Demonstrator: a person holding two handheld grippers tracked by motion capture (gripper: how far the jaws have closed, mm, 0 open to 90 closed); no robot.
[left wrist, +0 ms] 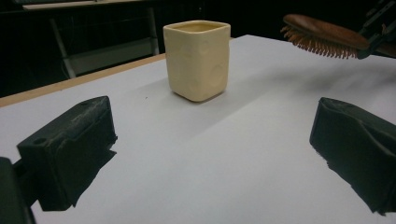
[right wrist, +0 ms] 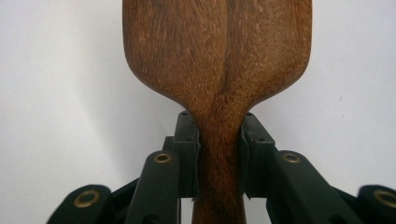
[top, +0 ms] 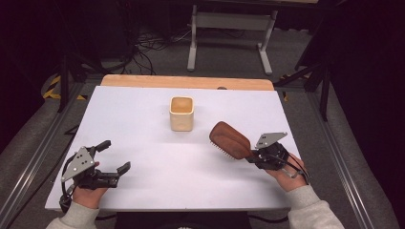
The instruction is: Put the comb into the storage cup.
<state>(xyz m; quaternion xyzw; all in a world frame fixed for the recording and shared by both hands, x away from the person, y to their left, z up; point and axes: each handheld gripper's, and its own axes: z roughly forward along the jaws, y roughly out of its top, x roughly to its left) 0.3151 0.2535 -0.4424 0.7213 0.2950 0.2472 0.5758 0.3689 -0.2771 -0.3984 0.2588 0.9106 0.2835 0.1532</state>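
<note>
A brown wooden hairbrush (top: 230, 140) hangs a little above the white table, bristles down, its head pointing toward the table's middle. My right gripper (top: 253, 156) is shut on the hairbrush's handle (right wrist: 219, 158), with both pads pressing its sides. From the left gripper view the hairbrush (left wrist: 324, 42) is at the upper right, off the surface. A cream square cup (top: 182, 113) stands upright near the middle back of the table; the cup (left wrist: 198, 59) is straight ahead of my left gripper (left wrist: 210, 158). The left gripper (top: 114, 157) rests at the front left, open, nothing between its jaws.
The white table top (top: 143, 124) has a wooden strip (top: 186, 82) along its far edge. Beyond it stand a grey metal frame (top: 231, 28) and cables on the floor. Metal rails run along both table sides.
</note>
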